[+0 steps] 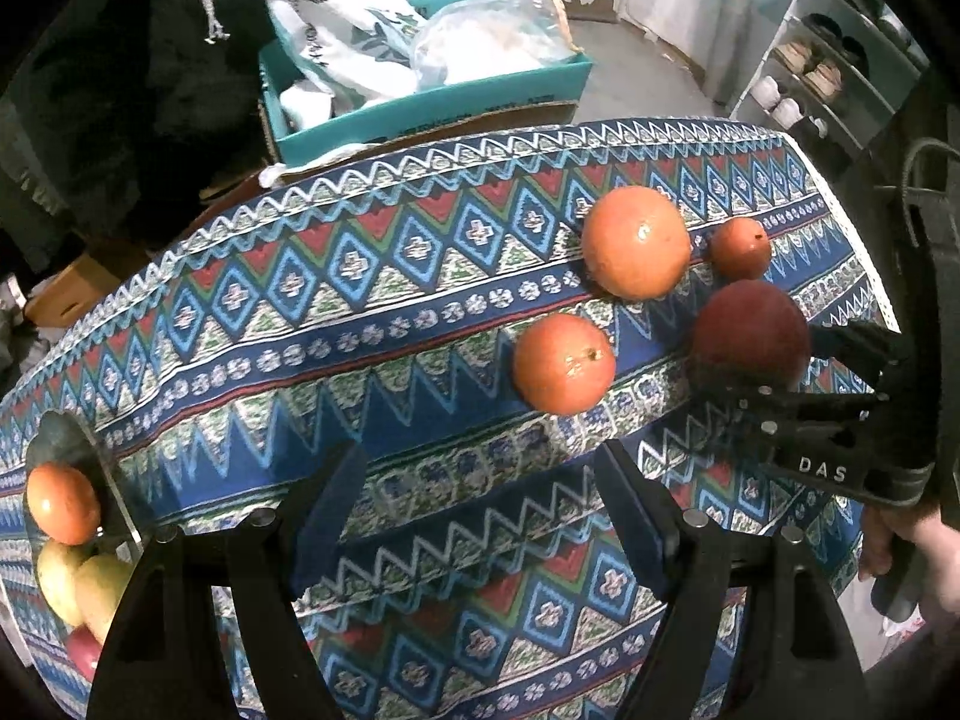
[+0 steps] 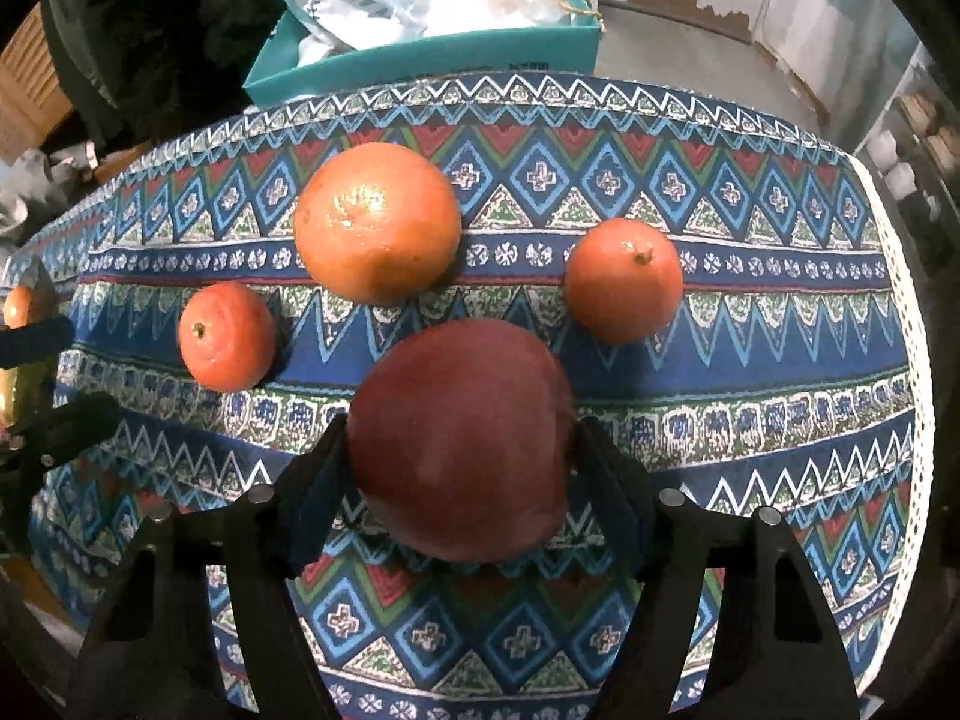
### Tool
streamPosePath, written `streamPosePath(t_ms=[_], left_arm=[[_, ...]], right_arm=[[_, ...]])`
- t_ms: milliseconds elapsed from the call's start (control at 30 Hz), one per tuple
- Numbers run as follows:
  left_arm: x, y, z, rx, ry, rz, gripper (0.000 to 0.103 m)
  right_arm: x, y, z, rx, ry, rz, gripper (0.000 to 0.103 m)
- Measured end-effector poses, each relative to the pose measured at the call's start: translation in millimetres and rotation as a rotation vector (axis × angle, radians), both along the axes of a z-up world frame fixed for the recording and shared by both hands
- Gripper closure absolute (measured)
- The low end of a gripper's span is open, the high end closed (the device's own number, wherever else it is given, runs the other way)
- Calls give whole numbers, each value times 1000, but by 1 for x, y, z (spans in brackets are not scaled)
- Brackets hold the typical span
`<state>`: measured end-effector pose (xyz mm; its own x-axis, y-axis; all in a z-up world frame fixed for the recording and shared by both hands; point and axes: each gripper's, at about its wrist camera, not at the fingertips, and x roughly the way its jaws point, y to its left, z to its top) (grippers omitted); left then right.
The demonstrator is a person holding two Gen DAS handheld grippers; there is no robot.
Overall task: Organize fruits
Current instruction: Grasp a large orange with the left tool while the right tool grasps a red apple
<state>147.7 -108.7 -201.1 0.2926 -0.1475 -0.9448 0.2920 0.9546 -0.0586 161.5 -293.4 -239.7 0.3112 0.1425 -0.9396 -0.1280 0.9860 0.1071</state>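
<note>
Nearest in the right wrist view, the right gripper (image 2: 459, 450) is closed on a dark red fruit (image 2: 459, 438), one blue-padded finger pressed to each side of it. Seen from the left wrist view, the same red fruit (image 1: 750, 333) sits at the right of the patterned tablecloth (image 1: 360, 324), with the right gripper (image 1: 792, 396) clamped around it; white letters on that gripper's body read "DAS". Whether the fruit rests on the cloth or is raised off it cannot be told. The left gripper (image 1: 480, 498) stands open over bare cloth with nothing between its fingers.

Just beyond the red fruit lie three orange fruits, all apart from one another. In the right wrist view a small orange (image 2: 227, 336) lies to the left, a large orange (image 2: 377, 222) lies farther back at centre, and a stemmed orange (image 2: 623, 279) lies to the right. At the left edge of the left wrist view, a round tray (image 1: 120, 516) holds an orange-red fruit (image 1: 63, 503) and yellow-green fruits (image 1: 84, 588).

Beyond the far edge of the table stands a teal box (image 1: 432, 102) filled with a white printed bag (image 1: 336, 24) and a clear plastic bag (image 1: 486, 30); the dark characters on the white bag are too blurred to read. Farthest right, a shelf unit (image 1: 828, 78) holds shoes.
</note>
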Motion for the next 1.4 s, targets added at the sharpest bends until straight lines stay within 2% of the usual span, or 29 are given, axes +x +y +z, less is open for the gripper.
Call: streamPosePath(t_ms=[433, 733, 767, 833, 900, 1133, 1400], left_arm=[[30, -34, -37, -9, 66, 16, 23], [36, -45, -45, -58, 75, 38, 24], [36, -45, -46, -60, 71, 42, 27], [36, -45, -47, -55, 72, 43, 47], [35, -46, -46, -48, 57, 23, 54], [24, -44, -44, -35, 46, -4, 56], [11, -40, -17, -40, -5, -25, 56]], right_arm=[[-21, -31, 12, 21, -11, -48, 30], [-28, -46, 20, 33, -25, -62, 30], [-28, -46, 22, 28, -27, -63, 30], [-29, -47, 25, 22, -32, -58, 30], [-28, -46, 26, 23, -34, -57, 30], [-27, -35, 35, 16, -51, -38, 30], [-32, -27, 53, 14, -91, -19, 30]])
